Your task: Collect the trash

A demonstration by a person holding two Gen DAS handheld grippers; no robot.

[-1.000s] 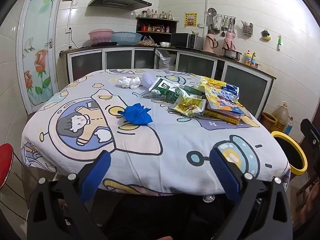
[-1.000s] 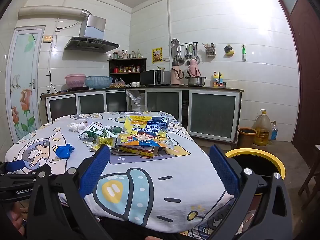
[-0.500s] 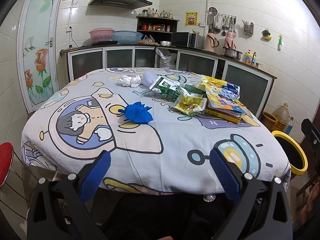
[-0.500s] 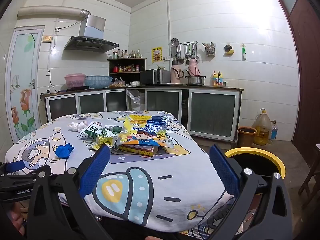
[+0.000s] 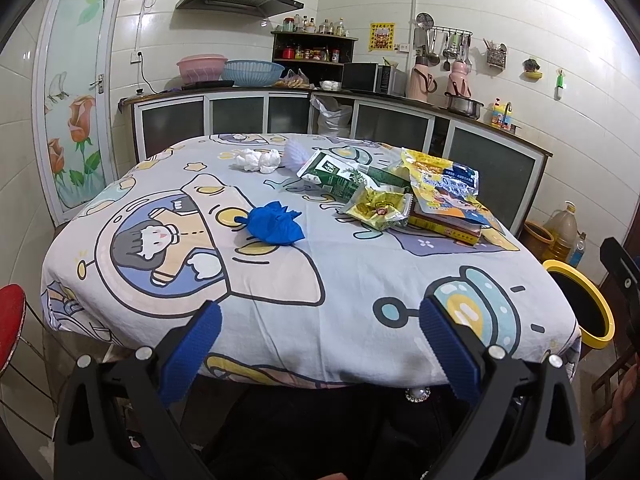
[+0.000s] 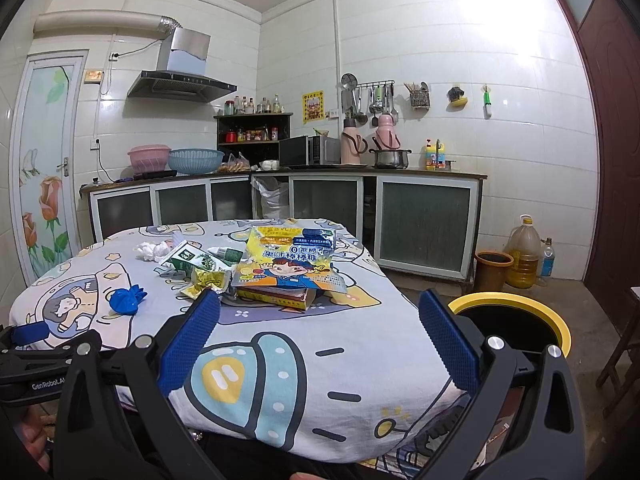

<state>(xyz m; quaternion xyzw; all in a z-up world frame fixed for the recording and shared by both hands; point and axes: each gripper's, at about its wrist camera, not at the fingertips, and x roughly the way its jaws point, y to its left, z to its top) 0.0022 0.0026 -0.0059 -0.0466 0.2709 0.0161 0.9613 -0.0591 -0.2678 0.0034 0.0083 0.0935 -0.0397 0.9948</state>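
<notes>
From my seat I see a tiled kitchen and a table [image 5: 280, 280] under a cartoon cloth. Left to right on it lie a crumpled blue glove [image 5: 274, 224], white tissue wads [image 5: 258, 160], a green carton [image 5: 334, 174], a yellow wrapper [image 5: 378, 210] and a candy bag [image 5: 442, 186] on books. Off the table's right edge stands a yellow-rimmed bin [image 6: 508, 320]. My left gripper [image 5: 318, 340] and right gripper [image 6: 318, 330] hover at the near edge, fingers spread, holding nothing.
</notes>
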